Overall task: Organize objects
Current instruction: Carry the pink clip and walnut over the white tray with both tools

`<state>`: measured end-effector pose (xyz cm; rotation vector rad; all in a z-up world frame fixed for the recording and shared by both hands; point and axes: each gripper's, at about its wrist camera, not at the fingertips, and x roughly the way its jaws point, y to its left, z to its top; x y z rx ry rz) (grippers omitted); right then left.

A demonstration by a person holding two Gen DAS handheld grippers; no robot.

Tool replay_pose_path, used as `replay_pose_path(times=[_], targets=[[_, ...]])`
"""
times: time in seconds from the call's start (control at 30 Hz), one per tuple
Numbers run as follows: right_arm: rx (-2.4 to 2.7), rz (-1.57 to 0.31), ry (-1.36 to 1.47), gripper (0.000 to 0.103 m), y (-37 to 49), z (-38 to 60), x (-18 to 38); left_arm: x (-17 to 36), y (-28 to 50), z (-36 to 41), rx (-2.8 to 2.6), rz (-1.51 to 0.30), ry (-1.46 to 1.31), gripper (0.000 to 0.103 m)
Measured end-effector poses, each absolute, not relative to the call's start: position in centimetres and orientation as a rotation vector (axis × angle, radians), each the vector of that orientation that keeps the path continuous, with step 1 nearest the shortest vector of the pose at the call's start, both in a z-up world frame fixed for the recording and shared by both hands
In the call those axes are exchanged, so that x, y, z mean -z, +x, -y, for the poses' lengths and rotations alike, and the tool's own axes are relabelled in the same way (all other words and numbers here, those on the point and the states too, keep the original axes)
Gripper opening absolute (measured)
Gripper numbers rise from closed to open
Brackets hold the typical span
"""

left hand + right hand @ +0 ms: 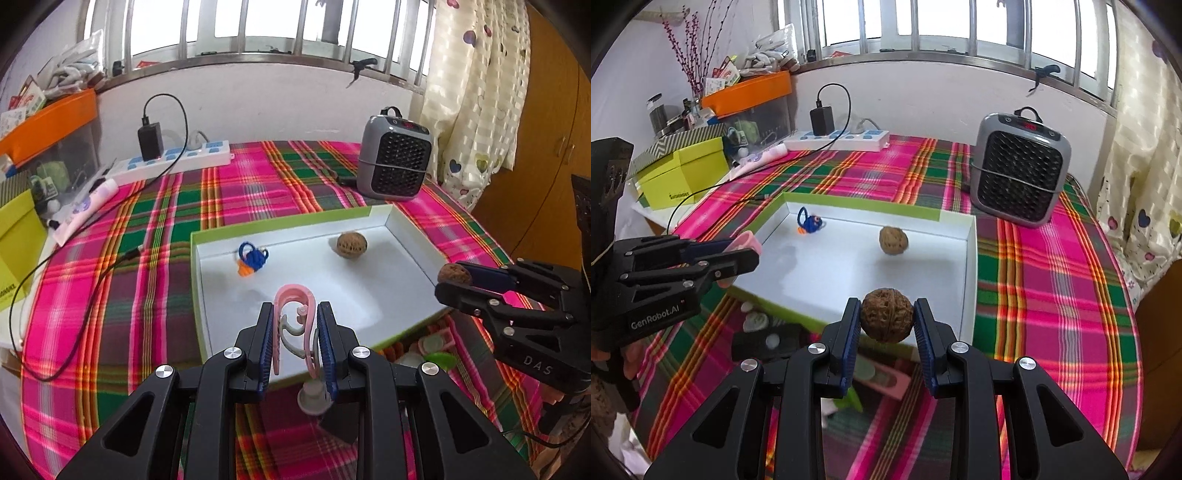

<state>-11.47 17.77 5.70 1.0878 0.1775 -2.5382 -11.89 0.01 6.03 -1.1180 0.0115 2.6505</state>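
Both loaded: right gripper (886, 319) clamps a walnut (886, 319), left gripper (295, 332) pinches a pink hook (295, 321); tray (969, 266) floor just ahead, below both fingertips.

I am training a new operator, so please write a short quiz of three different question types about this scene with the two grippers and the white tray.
1. True or false: the right gripper is shut on a walnut.
2. Multiple choice: what does the left gripper hold? A) a blue knitted toy B) a pink hook C) a charger
3. Fill in: besides the blue knitted toy, the white tray contains one loose ____.

Key
1. True; it is pinched between the two fingers, above the tray's near edge.
2. B; the toy lies in the tray.
3. Walnut; the loose walnut lies near the tray's far wall.
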Motion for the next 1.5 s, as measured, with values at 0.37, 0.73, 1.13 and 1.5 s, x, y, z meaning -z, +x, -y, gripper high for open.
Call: replay_pose_path(times=[0.37, 0.73, 1.13, 1.5], targets=[[2.562, -0.195, 1.136, 0.03, -16.2, -17.5, -5.4, -5.7, -16.3, -0.7, -2.627, 0.021, -1.16, 0.021], [2.561, -0.165, 1.215, 0.03, -20.6, -17.7, -4.2, -4.5, -19.6, -1.0, -2.617, 0.033, -1.206, 0.021], [2.53, -0.139, 1.286, 0.03, -22.8, -17.7, -2.5, -3.3, -22.1, -1.6, -2.61, 0.016, -1.253, 0.021], [2.522, -0.155, 1.292, 0.03, -23.4, -17.4, -1.9, -2.5, -22.9, -1.9, -2.601, 0.018, -1.285, 0.021]])
